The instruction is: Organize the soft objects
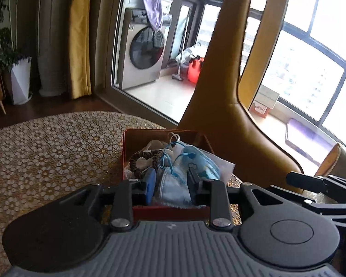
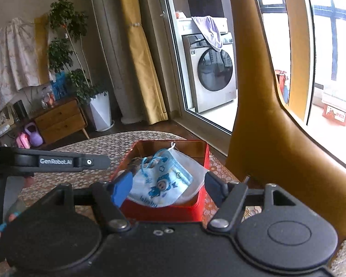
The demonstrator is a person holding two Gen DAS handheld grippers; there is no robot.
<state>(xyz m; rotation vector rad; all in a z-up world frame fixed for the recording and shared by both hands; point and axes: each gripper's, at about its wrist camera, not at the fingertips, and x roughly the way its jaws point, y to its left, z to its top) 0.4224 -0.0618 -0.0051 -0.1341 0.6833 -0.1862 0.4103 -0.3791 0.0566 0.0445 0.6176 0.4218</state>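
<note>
A red box [image 1: 126, 152] [image 2: 163, 212] stands on the round table with the gold flowered cloth [image 1: 46, 157]. It holds a brown scrunchie [image 1: 136, 159], a plain blue face mask [image 1: 173, 184], and a cartoon-print mask [image 1: 196, 159] [image 2: 159, 182] lying on a white wrapper [image 2: 193, 168]. My left gripper [image 1: 171, 182] hovers over the box's near side, its jaws slightly apart. The plain mask shows in the gap below, with no pad pressing on it. My right gripper [image 2: 168, 187] stands wide open above the cartoon mask, holding nothing.
A tan leather chair back [image 1: 219, 92] [image 2: 253, 115] rises just behind and right of the box. The table edge [image 2: 92, 145] curves away at the far left. Beyond it are a glass door, a washing machine [image 2: 214, 73] and a potted plant [image 2: 101, 110].
</note>
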